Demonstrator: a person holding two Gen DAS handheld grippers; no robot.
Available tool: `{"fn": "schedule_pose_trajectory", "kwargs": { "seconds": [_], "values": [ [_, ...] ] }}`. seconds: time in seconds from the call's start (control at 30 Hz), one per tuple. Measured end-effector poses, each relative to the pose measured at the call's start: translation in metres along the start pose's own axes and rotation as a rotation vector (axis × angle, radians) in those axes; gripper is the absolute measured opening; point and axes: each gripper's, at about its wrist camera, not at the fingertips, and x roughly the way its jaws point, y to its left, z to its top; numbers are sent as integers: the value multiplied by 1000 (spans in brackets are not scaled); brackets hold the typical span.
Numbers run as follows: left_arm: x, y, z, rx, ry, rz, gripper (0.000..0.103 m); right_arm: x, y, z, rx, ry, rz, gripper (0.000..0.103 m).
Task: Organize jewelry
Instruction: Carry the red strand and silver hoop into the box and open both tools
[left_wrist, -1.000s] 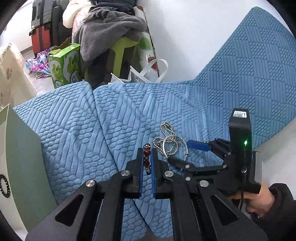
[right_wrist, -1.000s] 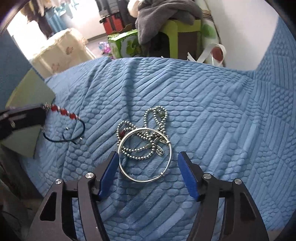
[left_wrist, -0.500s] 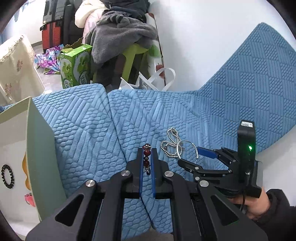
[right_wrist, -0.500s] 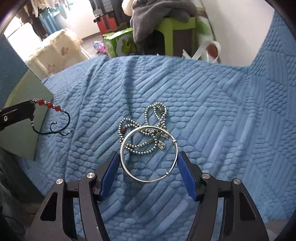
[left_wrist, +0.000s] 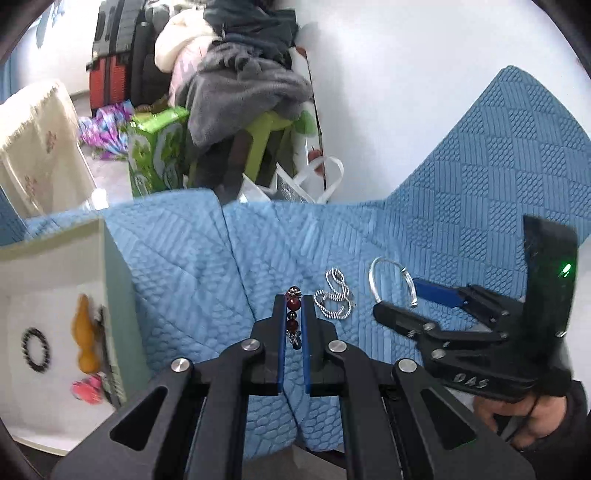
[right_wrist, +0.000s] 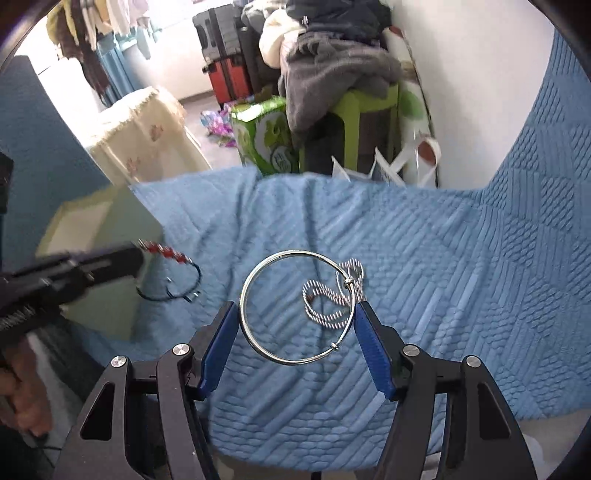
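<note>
My left gripper (left_wrist: 293, 306) is shut on a red bead bracelet (left_wrist: 293, 303), held above the blue quilted cover (left_wrist: 184, 266); in the right wrist view its dark cord (right_wrist: 173, 291) dangles from the beads (right_wrist: 166, 253). My right gripper (right_wrist: 295, 325) is shut on a silver bangle (right_wrist: 295, 308), pads pressing both sides of the ring, lifted off the cover. In the left wrist view the bangle (left_wrist: 391, 280) sits in the right gripper (left_wrist: 402, 302). A silver ball chain (right_wrist: 332, 299) (left_wrist: 334, 299) lies on the cover below.
An open pale box (left_wrist: 59, 332) stands at the left with a black bead ring (left_wrist: 35, 349), an orange piece (left_wrist: 85, 336) and a pink item (left_wrist: 86, 389) inside. Beyond the cover's far edge stand a green stool (left_wrist: 258, 144) with clothes, a green carton (left_wrist: 155, 147) and suitcases.
The right gripper closed on the bangle and lifted it off the chain. The left gripper rose with the bead bracelet and shifted toward the box, whose inside has come into view.
</note>
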Motion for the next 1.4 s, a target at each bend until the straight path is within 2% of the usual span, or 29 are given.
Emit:
{"fn": "schedule_pose_trajectory", "kwargs": {
  "seconds": [0.1, 0.37, 0.6, 0.77, 1.03, 1.4],
  "values": [
    [-21, 1, 12, -8, -28, -4, 7, -19, 12, 17, -5, -37, 9, 62],
    [-103, 16, 46, -1, -169, 23, 7, -79, 66, 73, -74, -164, 33, 62],
    [-156, 41, 48, -19, -249, 91, 7, -110, 122, 98, -125, -255, 85, 62],
    [-161, 69, 34, -50, -260, 137, 7, -90, 151, 96, -140, -226, 124, 63],
    [-138, 122, 0, -145, -197, 171, 7, -30, 192, 64, -201, -102, 168, 63],
    [-106, 161, -31, -194, -120, 261, 7, 36, 229, 31, -307, -4, 144, 63]
  ]
}}
